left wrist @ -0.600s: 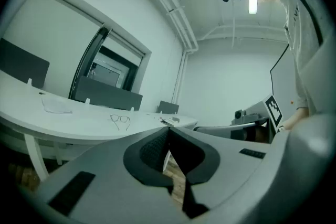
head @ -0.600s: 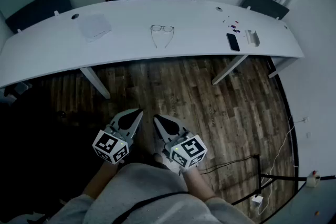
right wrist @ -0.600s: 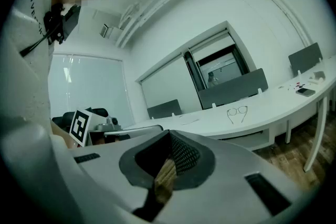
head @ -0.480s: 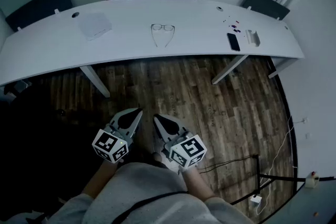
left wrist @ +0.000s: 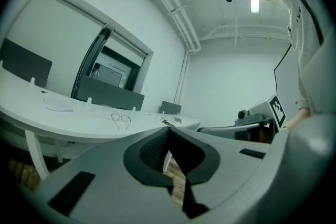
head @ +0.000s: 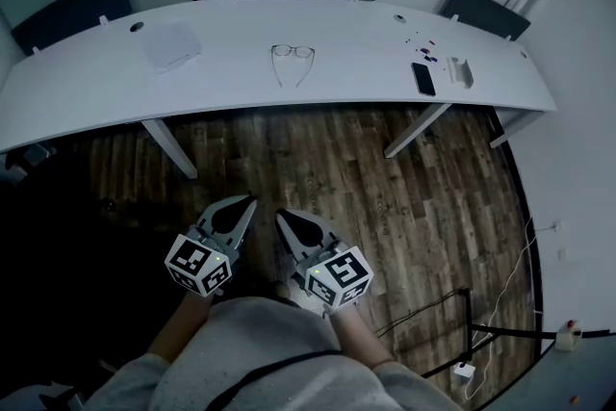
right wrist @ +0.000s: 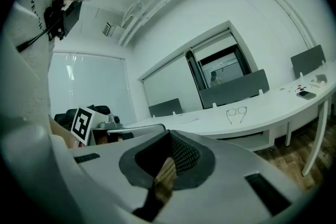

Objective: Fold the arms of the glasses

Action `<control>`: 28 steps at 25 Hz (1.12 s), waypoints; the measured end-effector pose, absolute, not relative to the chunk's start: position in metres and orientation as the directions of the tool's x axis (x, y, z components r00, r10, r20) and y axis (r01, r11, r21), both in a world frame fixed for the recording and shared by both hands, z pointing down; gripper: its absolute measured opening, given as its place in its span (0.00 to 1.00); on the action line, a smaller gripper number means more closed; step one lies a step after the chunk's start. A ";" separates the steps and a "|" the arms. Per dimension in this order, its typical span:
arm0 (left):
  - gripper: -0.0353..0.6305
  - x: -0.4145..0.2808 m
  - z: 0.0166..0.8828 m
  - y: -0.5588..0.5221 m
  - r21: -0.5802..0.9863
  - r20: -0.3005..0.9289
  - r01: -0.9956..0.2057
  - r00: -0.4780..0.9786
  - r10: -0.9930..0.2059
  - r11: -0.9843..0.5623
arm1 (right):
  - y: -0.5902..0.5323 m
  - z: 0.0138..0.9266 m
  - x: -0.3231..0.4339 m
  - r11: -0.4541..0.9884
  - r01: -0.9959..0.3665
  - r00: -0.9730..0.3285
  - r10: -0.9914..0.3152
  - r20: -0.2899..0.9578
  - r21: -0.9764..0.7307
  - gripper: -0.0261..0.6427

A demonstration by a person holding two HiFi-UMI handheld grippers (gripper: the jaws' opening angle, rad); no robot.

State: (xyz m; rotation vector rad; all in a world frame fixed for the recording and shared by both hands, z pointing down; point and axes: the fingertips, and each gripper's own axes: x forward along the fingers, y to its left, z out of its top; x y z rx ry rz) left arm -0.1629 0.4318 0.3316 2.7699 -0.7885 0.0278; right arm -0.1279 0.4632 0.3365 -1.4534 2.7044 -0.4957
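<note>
Thin wire-framed glasses (head: 293,53) lying open on long curved white table (head: 337,77), lenses toward the far edge, both arms trailing back toward the near edge, each arm's long axis running roughly twelve to six.

Set at twelve o'clock from the grey right gripper (head: 280,215), between twelve and one from the grey left gripper (head: 252,200). Well apart from both, across dark wooden plank floor (head: 385,178).

Grippers held low, side by side against the body, pointing about level toward twelve. Jaws of each pressed together, pinching nothing.

Right hand judged marginally better lined up; a forward reach needed first.
</note>
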 end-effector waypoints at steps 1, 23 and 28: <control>0.08 -0.161 0.333 0.433 0.243 0.087 -0.523 0.851 -0.519 -0.817 | 0.464 0.337 -0.126 0.518 -0.805 -0.567 -0.814 0.122 -0.288 0.07; 0.08 -0.119 0.353 0.347 0.253 0.072 -0.541 0.837 -0.542 -0.802 | 0.382 0.364 -0.062 0.509 -0.815 -0.557 -0.820 0.135 -0.277 0.07; 0.08 -0.097 0.357 0.261 0.220 0.074 -0.526 0.849 -0.523 -0.822 | 0.299 0.374 -0.040 0.500 -0.830 -0.544 -0.824 0.159 -0.246 0.07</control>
